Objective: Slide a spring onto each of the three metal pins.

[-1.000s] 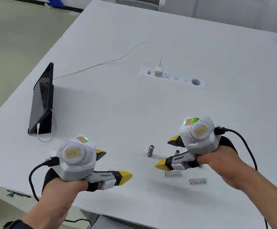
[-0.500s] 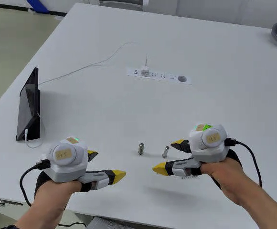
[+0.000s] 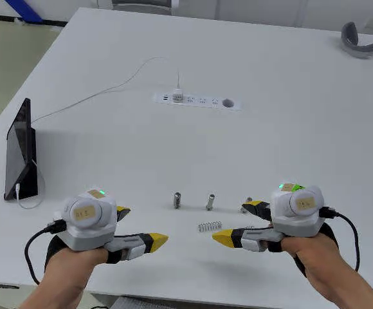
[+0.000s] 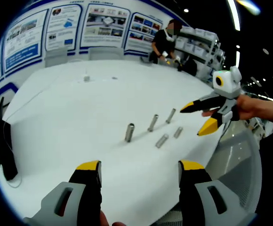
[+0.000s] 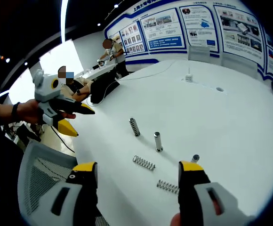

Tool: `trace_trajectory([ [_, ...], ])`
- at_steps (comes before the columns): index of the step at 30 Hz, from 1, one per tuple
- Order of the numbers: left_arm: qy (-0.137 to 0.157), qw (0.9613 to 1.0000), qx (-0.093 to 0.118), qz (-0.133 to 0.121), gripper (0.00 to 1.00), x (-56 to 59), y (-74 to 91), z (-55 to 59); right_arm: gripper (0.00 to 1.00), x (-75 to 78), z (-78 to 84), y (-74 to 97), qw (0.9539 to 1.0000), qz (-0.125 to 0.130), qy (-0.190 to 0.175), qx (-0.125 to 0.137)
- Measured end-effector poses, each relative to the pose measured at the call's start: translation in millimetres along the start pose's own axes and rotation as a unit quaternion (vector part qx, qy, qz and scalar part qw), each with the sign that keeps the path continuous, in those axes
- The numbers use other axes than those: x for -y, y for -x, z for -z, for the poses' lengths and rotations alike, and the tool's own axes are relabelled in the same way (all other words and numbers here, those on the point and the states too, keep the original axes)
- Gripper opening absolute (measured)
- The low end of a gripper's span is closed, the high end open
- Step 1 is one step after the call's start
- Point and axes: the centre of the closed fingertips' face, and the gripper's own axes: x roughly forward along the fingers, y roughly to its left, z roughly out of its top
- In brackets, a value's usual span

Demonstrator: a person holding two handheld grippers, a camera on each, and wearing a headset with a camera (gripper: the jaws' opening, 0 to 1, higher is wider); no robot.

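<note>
Rightward, my right gripper (image 3: 236, 222) is drawing back, uncovering a loose spring (image 3: 209, 226); it and my left gripper (image 3: 141, 225) are gaping, empty. I am judging the spring light and squashy: pinch gently mid-length.

Nearer you than the one power strip (image 3: 196, 101), you have three metal pins (image 5: 158, 141), three springs (image 5: 144, 163) (one on a pin, two loose on the surface (image 3: 289, 141)), one tablet (image 3: 19, 151), and two tools, left tool (image 3: 141, 225) and right tool (image 3: 233, 222).
</note>
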Motion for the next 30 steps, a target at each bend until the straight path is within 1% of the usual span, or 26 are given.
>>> trace_trajectory([
  [6, -0.007, 0.9999, -0.006, 0.007, 0.68, 5.9, -4.8, -1.1, 0.74, 9.1, 14.3, 15.3, 0.9998, 0.015, -0.017, 0.000],
  [9, -0.011, 0.9998, -0.009, 0.012, 0.68, 10.7, -8.4, -1.8, 0.75, 12.9, 20.0, 22.5, 0.9995, 0.020, -0.023, 0.000],
  [14, -0.019, 0.9995, -0.015, 0.022, 0.69, 18.4, -15.4, -2.5, 0.76, 17.1, 27.0, 29.6, 0.9992, 0.026, -0.030, -0.001],
  [17, -0.023, 0.9992, -0.018, 0.028, 0.69, 23.4, -19.4, -3.5, 0.76, 19.2, 29.6, 32.5, 0.9991, 0.028, -0.031, -0.003],
  [22, -0.028, 0.9987, -0.023, 0.036, 0.68, 31.8, -25.5, -4.8, 0.78, 18.8, 34.6, 35.1, 0.9992, 0.024, -0.031, -0.006],
  [27, -0.032, 0.9983, -0.026, 0.041, 0.69, 36.2, -30.1, -5.1, 0.79, 16.6, 40.4, 36.4, 0.9992, 0.020, -0.031, -0.012],
  [30, -0.036, 0.9979, -0.030, 0.046, 0.68, 39.2, -33.0, -4.7, 0.79, 15.7, 42.3, 37.4, 0.9991, 0.020, -0.036, -0.011],
])
